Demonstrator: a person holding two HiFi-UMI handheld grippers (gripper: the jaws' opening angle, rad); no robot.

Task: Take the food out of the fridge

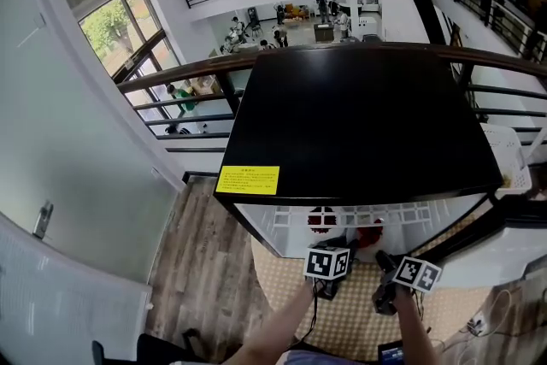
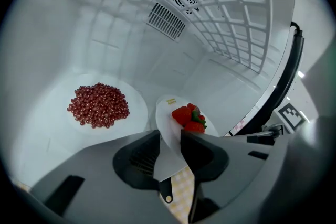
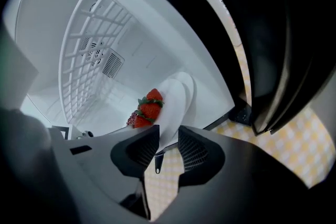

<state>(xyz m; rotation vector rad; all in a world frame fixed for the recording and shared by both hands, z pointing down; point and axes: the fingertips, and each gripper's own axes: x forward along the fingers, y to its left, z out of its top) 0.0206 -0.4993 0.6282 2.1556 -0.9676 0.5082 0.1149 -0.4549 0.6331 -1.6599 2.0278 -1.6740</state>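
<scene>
1. My left gripper (image 2: 169, 137) has its fingers closed on the near rim of a white plate (image 2: 167, 113). One finger lies on each face of the rim.
2. My right gripper (image 3: 168, 132) grips the same plate at another part of its rim. In the right gripper view the plate shows edge-on between the fingers.
3. A few strawberries (image 2: 189, 118) with green tops lie on that plate, just beyond my fingers.
4. The plate is still inside the fridge (image 1: 359, 124), low in its white compartment near the open front. It tilts compared with the second plate (image 2: 134, 94) beside it.
5. The second plate lies flat on the fridge floor, to the left in the left gripper view. It carries a heap of small dark-red round pieces (image 2: 98, 105), and I cannot tell whether they are beans or berries.
6. A white wire shelf (image 2: 231, 8) spans the compartment above both plates, and a slotted vent (image 2: 167, 21) sits in the back wall.
7. The fridge is black outside, with a yellow label (image 1: 248, 179) at the front edge of its top. It stands on a yellow-and-white checked mat (image 1: 359, 316).
</scene>
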